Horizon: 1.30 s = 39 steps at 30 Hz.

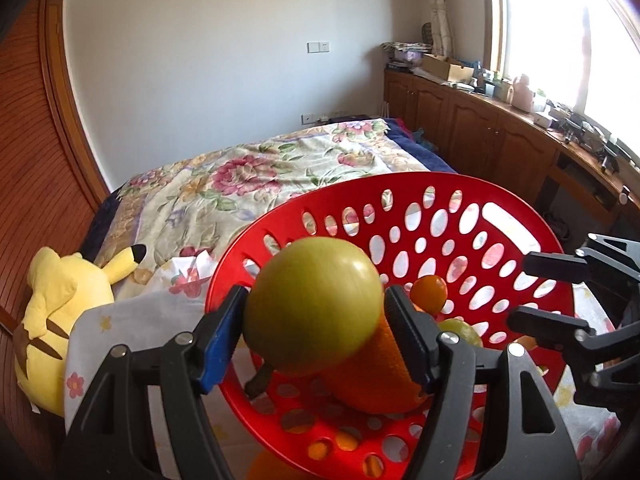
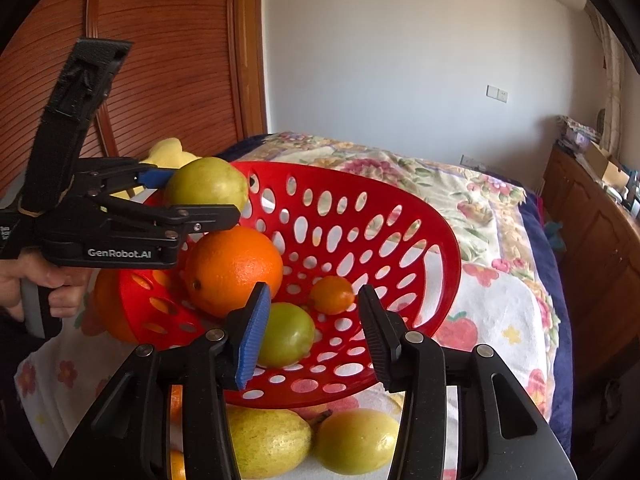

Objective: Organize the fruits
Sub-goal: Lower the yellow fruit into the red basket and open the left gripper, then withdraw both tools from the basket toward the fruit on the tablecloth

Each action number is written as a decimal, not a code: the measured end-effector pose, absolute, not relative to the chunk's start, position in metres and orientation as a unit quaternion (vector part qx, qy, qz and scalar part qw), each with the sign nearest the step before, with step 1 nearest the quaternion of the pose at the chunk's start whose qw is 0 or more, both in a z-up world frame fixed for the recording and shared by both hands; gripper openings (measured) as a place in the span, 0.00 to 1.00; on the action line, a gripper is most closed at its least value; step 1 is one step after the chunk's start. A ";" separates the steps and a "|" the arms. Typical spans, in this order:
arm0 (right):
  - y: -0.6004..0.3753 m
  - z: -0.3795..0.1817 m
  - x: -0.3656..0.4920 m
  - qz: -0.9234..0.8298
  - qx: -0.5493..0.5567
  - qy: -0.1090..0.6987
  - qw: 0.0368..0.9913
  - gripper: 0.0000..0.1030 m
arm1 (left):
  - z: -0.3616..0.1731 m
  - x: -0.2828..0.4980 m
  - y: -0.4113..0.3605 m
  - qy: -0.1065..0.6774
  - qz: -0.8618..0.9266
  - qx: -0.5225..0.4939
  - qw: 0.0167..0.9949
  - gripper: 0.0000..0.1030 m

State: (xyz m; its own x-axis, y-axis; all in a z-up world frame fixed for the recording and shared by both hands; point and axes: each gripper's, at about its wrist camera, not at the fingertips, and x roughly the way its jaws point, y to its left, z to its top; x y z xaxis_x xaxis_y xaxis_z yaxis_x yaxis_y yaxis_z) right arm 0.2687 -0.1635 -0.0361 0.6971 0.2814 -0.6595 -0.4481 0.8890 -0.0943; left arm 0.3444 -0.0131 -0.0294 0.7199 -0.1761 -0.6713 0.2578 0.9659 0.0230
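- Partly done, by the look of it: the red basket [image 2: 420,240] on the bed [image 2: 500,216] already holds a large orange [image 2: 234,270], a small tangerine [image 2: 332,294] and a small green fruit [image 2: 286,334].
- Still outside it, in the right wrist view: two yellow-green fruits [image 2: 352,440] on the cloth just in front of the basket, and another orange [image 2: 110,308] touching its outer left wall.
- The left gripper [image 1: 314,312] holds a green pear [image 1: 312,304], its jaws pressing on both sides of the fruit. The pear hangs over the basket's near-left rim, above the large orange, not yet set down.
- Whether the left jaws are starting to release cannot be told; both pads touch the pear.
- The right gripper [image 2: 314,336] is partly open and holds nothing. It hovers at the basket's front edge, and the small green fruit appears between its jaws, beyond the tips.
- Remaining, as a judgement: drop the pear in, then gather the loose fruit.
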 end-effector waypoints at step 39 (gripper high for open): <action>-0.161 -0.030 0.166 0.165 -0.095 0.324 0.927 0.46 | -0.035 0.184 0.002 0.302 -0.169 0.027 0.938 0.74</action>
